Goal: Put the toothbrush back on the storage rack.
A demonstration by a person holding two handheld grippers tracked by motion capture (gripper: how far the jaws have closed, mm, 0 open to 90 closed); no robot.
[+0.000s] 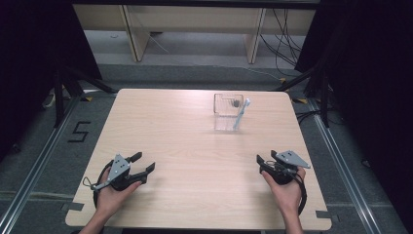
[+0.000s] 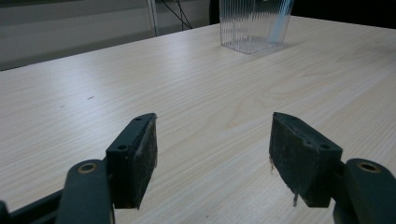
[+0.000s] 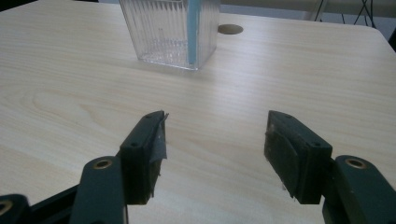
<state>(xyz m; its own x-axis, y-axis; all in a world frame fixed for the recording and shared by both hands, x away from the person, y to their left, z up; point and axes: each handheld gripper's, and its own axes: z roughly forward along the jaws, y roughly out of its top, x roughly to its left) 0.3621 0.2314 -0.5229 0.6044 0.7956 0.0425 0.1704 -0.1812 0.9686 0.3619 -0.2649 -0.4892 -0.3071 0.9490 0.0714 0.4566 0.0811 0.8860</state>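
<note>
A clear ribbed plastic cup (image 1: 228, 113) stands on the far middle of the wooden table (image 1: 185, 146), with a light blue toothbrush (image 1: 241, 114) leaning in it, head up over the rim. The cup (image 2: 254, 23) sits far ahead in the left gripper view, and the cup (image 3: 170, 30) with the blue handle (image 3: 193, 30) is closer in the right gripper view. My left gripper (image 1: 144, 162) rests at the near left, open and empty. My right gripper (image 1: 266, 159) rests at the near right, also open with nothing between its jaws (image 3: 212, 149).
The table's front edge runs just behind both hands. A round cable hole (image 3: 230, 29) lies behind the cup. Wooden furniture legs (image 1: 134, 34) and loose cables (image 1: 287, 44) stand on the floor beyond the table. Dark curtains flank both sides.
</note>
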